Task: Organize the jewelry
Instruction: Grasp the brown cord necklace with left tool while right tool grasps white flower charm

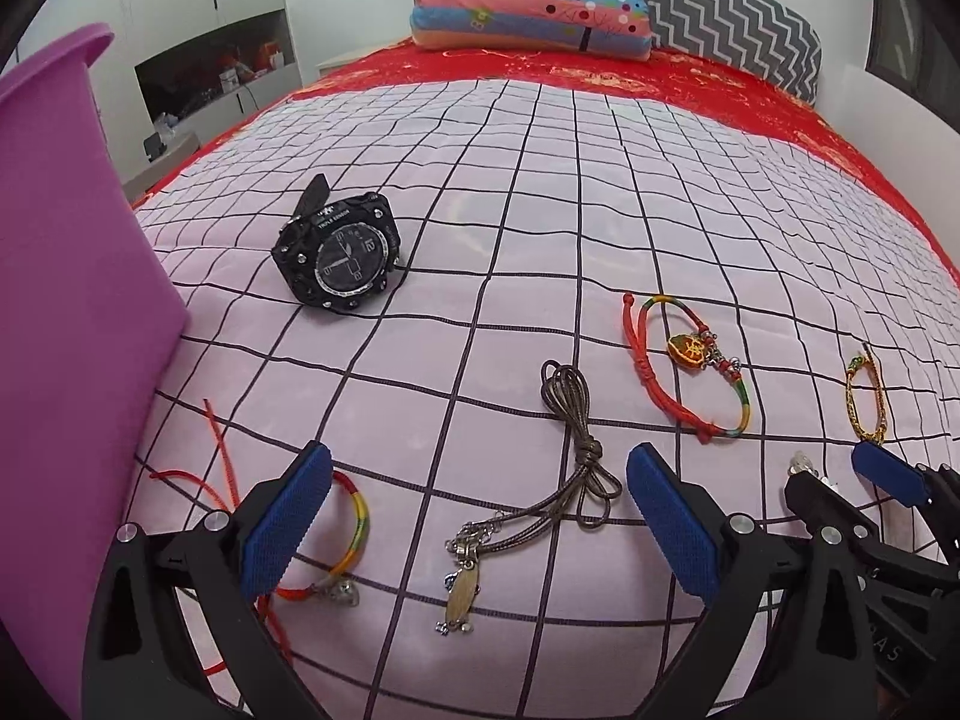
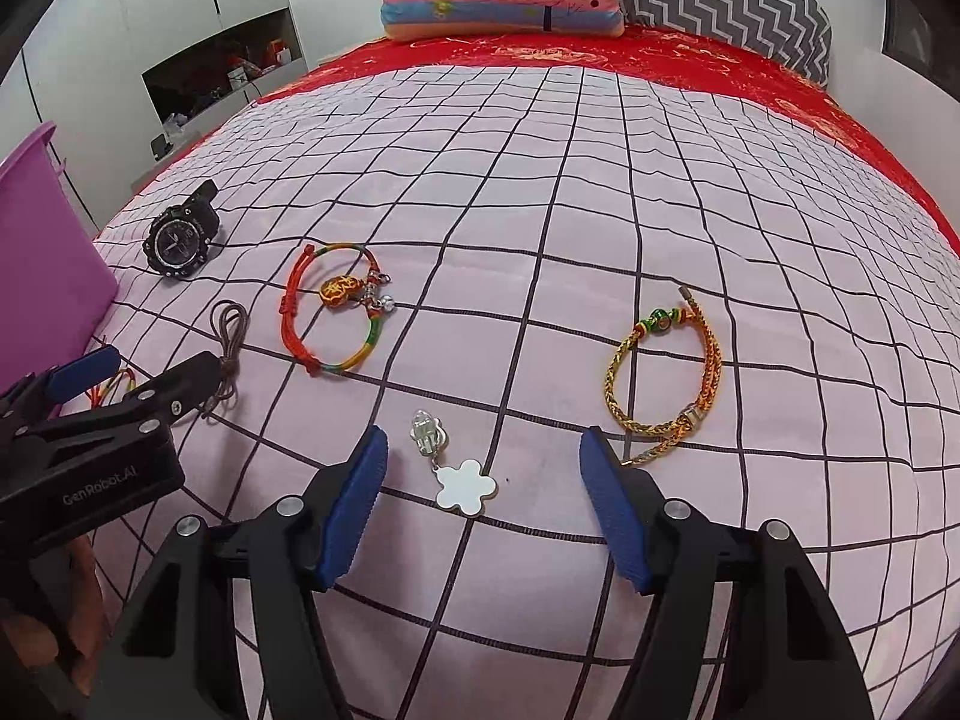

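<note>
Your left gripper [image 1: 480, 525] hangs with its jaws apart over the brown cord necklace [image 1: 528, 504] on the checked bed sheet [image 1: 540, 180]; the black watch [image 1: 339, 255], its face lettering too small to read, lies at 11 o'clock beside the purple bin [image 1: 66, 240]. Your right gripper [image 2: 483, 504] is spread wide around the flower-shaped clip [image 2: 456, 468], the gold braided bracelet [image 2: 660, 384] at 1 o'clock. "GenRobot.AI" is printed on the left gripper's body.

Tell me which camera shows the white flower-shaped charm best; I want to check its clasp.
The right wrist view: the white flower-shaped charm lies whole between the open right claw fingers, its silver clip toward the pillows. The left wrist view shows only a silvery bit of it behind the right claw's black finger.
</note>
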`<state>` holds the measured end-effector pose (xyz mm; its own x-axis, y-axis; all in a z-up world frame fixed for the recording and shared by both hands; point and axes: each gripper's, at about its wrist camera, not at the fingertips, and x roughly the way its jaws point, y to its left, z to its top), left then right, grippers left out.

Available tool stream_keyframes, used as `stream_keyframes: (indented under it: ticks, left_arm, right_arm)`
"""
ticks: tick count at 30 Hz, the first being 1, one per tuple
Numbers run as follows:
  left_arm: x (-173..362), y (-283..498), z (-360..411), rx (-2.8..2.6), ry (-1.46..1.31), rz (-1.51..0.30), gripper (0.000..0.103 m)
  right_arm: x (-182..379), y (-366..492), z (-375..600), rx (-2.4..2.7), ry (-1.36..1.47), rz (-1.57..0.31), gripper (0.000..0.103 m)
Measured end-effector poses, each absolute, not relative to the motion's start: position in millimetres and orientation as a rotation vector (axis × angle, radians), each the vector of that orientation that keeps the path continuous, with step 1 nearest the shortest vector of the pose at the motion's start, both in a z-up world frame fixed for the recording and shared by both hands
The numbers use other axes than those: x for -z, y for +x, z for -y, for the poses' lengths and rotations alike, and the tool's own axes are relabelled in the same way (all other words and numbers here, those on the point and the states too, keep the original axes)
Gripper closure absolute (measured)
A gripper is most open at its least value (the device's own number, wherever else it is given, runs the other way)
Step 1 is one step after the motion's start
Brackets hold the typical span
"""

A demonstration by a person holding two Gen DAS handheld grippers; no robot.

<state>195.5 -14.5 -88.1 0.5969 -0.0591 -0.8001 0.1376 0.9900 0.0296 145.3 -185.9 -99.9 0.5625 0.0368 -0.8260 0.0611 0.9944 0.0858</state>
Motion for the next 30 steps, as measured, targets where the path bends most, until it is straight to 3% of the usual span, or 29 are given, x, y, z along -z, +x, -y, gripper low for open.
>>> stream_keyframes:
  ticks: [10,14,17,21,25,30]
  left_arm:
    - [103,205,24,0.116,0.110,-0.956,0.006]
    - [107,206,35,0.106,0.158,-0.972,0.009]
    - [106,206,36,0.132,0.137,-0.990,0.020]
    - [102,199,46,0.181,0.127,-0.998,0.054]
    - [101,196,49,0.211,0.085,-1.012,0.096]
    - [98,190,39,0.245,0.005,-1.031,0.096]
  right_arm:
    - [108,147,179,0.030,0.045,-0.965,0.039]
    - [109,147,171,0.036,0.002,-0.969,0.048]
    - [109,148,167,0.025,-0.018,-0.973,0.054]
    - [109,149,166,0.023,-0.027,-0.979,0.061]
    - [107,148,173,0.062,-0.032,-0.974,0.089]
    - [102,143,184,0.046,0.024,-0.967,0.092]
